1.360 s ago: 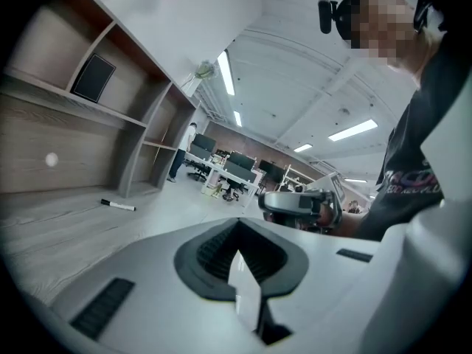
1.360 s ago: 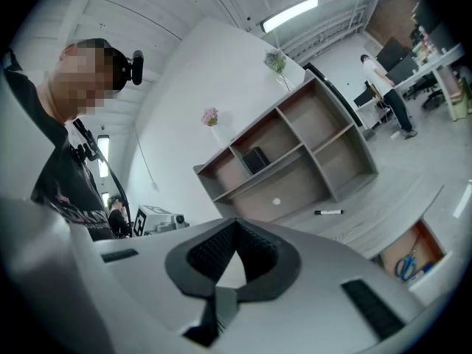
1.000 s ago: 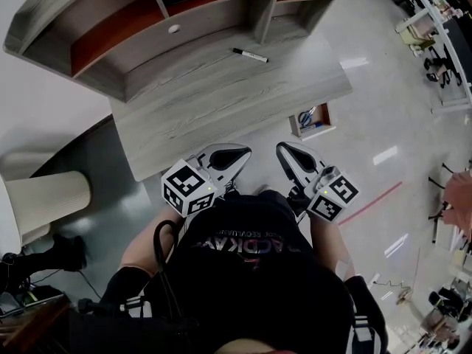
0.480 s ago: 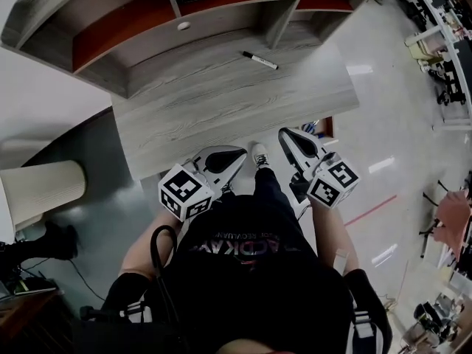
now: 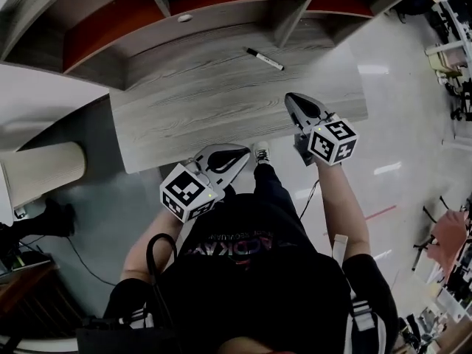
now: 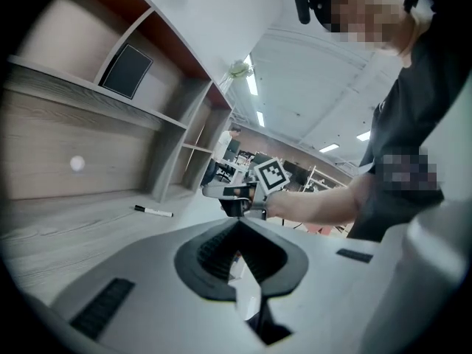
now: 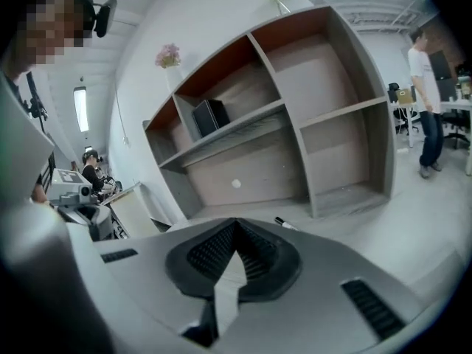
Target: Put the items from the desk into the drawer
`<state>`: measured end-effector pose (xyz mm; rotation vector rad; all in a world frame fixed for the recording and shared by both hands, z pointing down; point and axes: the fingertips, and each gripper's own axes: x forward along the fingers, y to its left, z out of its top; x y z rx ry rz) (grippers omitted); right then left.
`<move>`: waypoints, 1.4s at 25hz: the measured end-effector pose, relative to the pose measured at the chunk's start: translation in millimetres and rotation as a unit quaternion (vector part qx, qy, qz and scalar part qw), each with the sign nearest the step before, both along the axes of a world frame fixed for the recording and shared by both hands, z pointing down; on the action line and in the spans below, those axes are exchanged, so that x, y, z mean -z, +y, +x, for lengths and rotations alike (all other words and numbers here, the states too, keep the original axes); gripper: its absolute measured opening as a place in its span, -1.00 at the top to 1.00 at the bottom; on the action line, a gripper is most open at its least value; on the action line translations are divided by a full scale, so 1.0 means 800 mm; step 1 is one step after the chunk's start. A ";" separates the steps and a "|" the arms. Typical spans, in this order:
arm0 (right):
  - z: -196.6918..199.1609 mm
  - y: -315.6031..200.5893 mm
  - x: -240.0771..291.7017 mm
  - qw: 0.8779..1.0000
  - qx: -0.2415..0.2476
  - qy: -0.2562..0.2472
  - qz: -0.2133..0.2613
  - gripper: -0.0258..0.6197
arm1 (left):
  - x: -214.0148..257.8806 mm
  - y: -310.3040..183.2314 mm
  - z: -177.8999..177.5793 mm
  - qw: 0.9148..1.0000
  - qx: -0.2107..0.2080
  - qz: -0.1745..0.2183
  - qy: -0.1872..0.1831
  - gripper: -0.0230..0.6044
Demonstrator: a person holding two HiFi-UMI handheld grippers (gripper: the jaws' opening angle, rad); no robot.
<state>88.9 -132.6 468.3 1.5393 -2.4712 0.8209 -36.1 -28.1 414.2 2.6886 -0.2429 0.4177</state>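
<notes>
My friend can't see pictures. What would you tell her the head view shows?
Seen from above, a person holds two shut grippers: the left gripper by the front edge of a grey wooden desk, the right gripper over it. A black marker lies on the desk, in front of shelves.

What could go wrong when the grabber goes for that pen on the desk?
The marker is thin and lies flat on the desk, so it might roll or get pushed away instead of picked up. The right gripper has its jaws shut with nothing between them; if they do not open in time, they would only poke it. The marker also lies near the shelf upright, which the gripper could bump.
</notes>
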 end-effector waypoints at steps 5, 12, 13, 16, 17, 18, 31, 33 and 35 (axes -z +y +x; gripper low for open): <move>0.021 -0.045 -0.049 0.999 0.020 0.026 -0.040 0.86 | -0.015 -0.002 0.012 0.999 0.023 -0.021 -0.009 0.89; 0.042 -0.099 -0.109 0.993 0.057 0.065 -0.081 0.85 | -0.037 -0.014 0.021 0.996 0.067 -0.050 -0.010 0.89; 0.043 -0.107 -0.118 0.991 0.066 0.074 -0.087 0.80 | -0.040 -0.015 0.021 0.996 0.073 -0.052 -0.009 0.89; 0.045 -0.129 -0.143 0.985 0.090 0.105 -0.104 0.64 | -0.048 -0.020 0.022 0.994 0.089 -0.057 -0.011 0.89; 0.046 -0.137 -0.150 0.982 0.098 0.119 -0.108 0.63 | -0.049 -0.022 0.021 0.994 0.094 -0.059 -0.011 0.89; 0.046 -0.144 -0.156 0.979 0.108 0.136 -0.111 0.60 | -0.049 -0.024 0.020 0.993 0.100 -0.061 -0.011 0.89; 0.035 -0.193 -0.229 0.902 0.241 0.306 -0.187 0.53 | -0.057 -0.038 0.007 0.984 0.161 -0.080 -0.009 0.89; 0.037 -0.192 -0.238 0.893 0.250 0.316 -0.203 0.53 | -0.058 -0.039 0.002 0.983 0.167 -0.082 -0.009 0.89; 0.038 -0.191 -0.245 0.885 0.259 0.324 -0.213 0.53 | -0.058 -0.041 0.000 0.982 0.172 -0.083 -0.008 0.89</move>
